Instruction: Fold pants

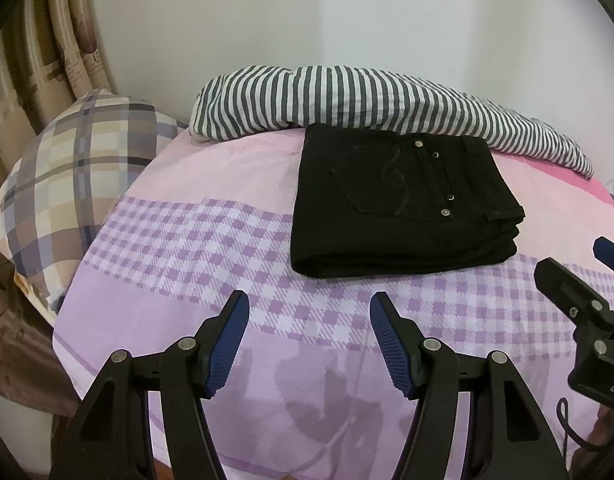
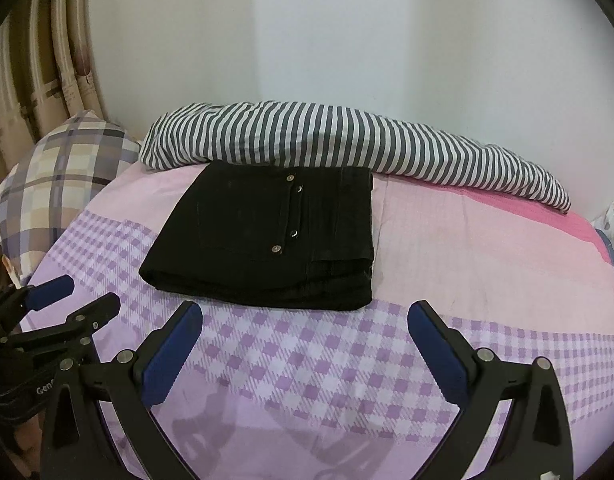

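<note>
left wrist view: the left hand-held gripper (image 1: 309, 312) hangs over the bed (image 1: 187, 280) at 6 o'clock, its 2 blue pads (image 1: 227, 344) parted with only the purple checked sheet between them, so it is released and grasps nothing. the black pants (image 1: 395, 200) lie folded into a thick rectangular stack at about 1 o'clock from this hand-held gripper, apart from it, back pocket and 4 metal studs facing up, layered edges showing on the right side. a striped blanket (image 1: 367, 100) is bunched along the wall just behind the pants, touching their far edge. a plaid pillow (image 1: 67, 184) sits at 9 o'clock beside a patterned curtain (image 1: 35, 60). the right hand-held gripper (image 1: 579, 264) juts in at 3 o'clock, near the pants' right corner but not touching.

right wrist view: the right hand-held gripper (image 2: 305, 320) is at 6 o'clock, blue pads (image 2: 171, 356) spread very wide and bare sheet between them; it is released. the pants (image 2: 267, 236) lie at 12 o'clock, just beyond the fingertips, near edge clear of the pads. the striped blanket (image 2: 347, 140) runs from 10 to 2 o'clock behind them. the pillow (image 2: 59, 168) and curtain (image 2: 35, 60) are at 9 to 10 o'clock. the left hand-held gripper (image 2: 79, 296) enters at 8 o'clock, parted, short of the pants' left corner. nothing lies between either hand-held gripper and the pants.
</note>
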`<state>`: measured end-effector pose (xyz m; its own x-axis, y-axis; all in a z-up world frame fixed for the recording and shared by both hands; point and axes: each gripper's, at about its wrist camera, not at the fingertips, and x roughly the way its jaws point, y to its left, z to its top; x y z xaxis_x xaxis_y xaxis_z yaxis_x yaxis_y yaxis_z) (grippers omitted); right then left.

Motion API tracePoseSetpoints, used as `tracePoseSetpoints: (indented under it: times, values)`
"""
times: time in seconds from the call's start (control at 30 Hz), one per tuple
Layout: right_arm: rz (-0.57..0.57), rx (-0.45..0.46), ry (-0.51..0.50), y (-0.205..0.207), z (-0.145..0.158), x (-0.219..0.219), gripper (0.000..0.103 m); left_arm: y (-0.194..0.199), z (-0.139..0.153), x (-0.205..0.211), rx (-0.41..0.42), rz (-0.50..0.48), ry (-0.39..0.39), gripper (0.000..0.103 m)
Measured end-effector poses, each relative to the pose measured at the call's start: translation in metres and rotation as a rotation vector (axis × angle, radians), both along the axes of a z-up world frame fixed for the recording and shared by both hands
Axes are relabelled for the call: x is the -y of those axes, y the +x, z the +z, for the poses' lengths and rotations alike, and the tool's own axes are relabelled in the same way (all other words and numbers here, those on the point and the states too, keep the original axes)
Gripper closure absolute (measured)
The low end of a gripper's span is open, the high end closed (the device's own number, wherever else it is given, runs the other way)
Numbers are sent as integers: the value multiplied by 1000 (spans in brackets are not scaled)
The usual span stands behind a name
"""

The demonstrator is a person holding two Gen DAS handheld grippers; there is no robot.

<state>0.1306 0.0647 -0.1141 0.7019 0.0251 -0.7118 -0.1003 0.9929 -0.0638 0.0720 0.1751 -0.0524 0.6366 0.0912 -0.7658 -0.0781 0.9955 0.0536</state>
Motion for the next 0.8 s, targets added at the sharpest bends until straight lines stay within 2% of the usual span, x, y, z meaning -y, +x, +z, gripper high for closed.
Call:
tracePoseSetpoints:
  times: [0.8]
  values:
    - [19, -40, -7, 0, -13, -4, 1, 2, -2, 2, -7, -7, 7, 39]
